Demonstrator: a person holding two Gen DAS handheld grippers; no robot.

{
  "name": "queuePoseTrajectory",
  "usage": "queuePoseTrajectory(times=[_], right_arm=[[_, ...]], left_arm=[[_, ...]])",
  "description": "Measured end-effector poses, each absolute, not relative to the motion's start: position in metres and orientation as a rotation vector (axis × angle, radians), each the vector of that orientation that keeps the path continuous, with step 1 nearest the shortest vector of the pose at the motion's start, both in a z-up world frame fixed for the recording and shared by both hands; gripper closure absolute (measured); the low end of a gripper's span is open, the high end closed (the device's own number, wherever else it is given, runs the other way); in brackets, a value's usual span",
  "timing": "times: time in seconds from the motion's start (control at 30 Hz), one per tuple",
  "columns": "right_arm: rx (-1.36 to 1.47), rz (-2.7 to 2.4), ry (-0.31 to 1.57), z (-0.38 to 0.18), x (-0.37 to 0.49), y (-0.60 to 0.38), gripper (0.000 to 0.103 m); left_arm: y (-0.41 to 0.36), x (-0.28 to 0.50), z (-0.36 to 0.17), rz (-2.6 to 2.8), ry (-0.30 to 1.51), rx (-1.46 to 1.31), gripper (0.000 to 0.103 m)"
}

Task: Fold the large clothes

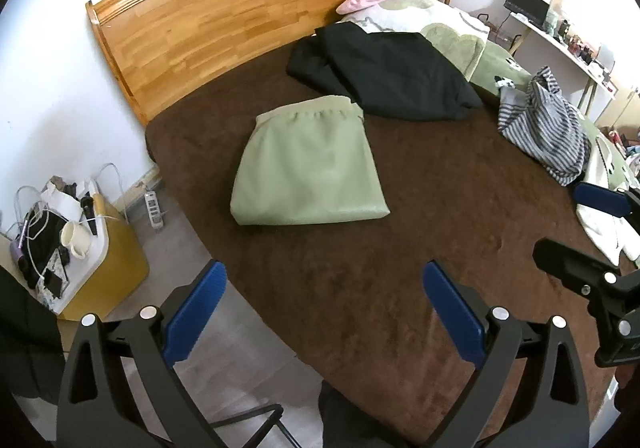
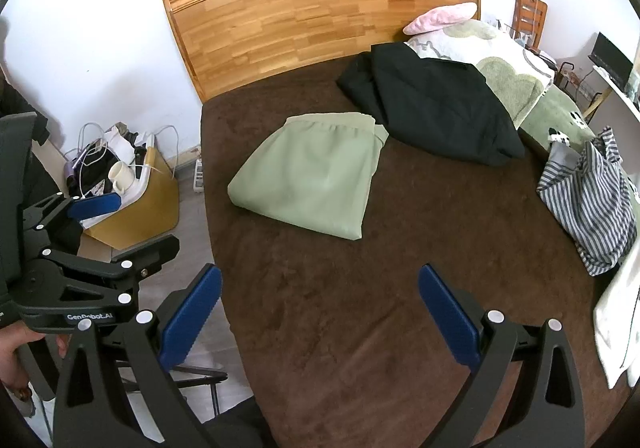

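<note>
A folded pale green garment (image 1: 308, 164) (image 2: 310, 176) lies on the brown bed cover (image 1: 420, 248) (image 2: 360, 288). Behind it lies a black garment (image 1: 392, 76) (image 2: 436, 108), loosely folded. A striped grey and white garment (image 1: 548, 128) (image 2: 592, 200) is crumpled at the right. My left gripper (image 1: 324, 304) hangs open over the bed's near edge, holding nothing. My right gripper (image 2: 320, 308) is open too, well short of the green garment. The left gripper (image 2: 100, 224) shows at the left of the right wrist view, the right gripper (image 1: 580, 224) at the right of the left wrist view.
A wooden headboard (image 1: 240, 8) (image 2: 320, 16) stands behind the bed. Pillows and a green quilt (image 1: 448, 24) (image 2: 504, 64) pile at the far right. A yellow box (image 1: 100, 248) (image 2: 136, 200) with cables and a mug sits on the floor at left. A white cloth (image 2: 620, 328) lies at right.
</note>
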State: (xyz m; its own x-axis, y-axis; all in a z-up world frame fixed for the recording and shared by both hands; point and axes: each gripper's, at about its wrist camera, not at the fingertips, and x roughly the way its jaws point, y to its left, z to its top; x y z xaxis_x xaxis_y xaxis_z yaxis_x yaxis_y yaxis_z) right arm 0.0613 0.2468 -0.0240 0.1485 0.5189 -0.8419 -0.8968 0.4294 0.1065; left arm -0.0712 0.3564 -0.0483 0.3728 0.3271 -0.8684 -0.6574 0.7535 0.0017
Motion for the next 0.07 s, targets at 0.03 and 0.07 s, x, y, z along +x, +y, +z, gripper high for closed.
queuePoseTrajectory(times=[0.03,0.07], right_arm=[[-0.483,1.077,0.956,-0.0242,0.0612,0.2472,0.006],[-0.485,1.078,0.957,-0.0249,0.0608,0.2471,0.006]], left_arm=[[0.3563,-0.0709,-0.0484,0.648,1.006,-0.379,0.007],[0.3558,-0.0708,-0.0488,0.647,1.007,-0.383,0.007]])
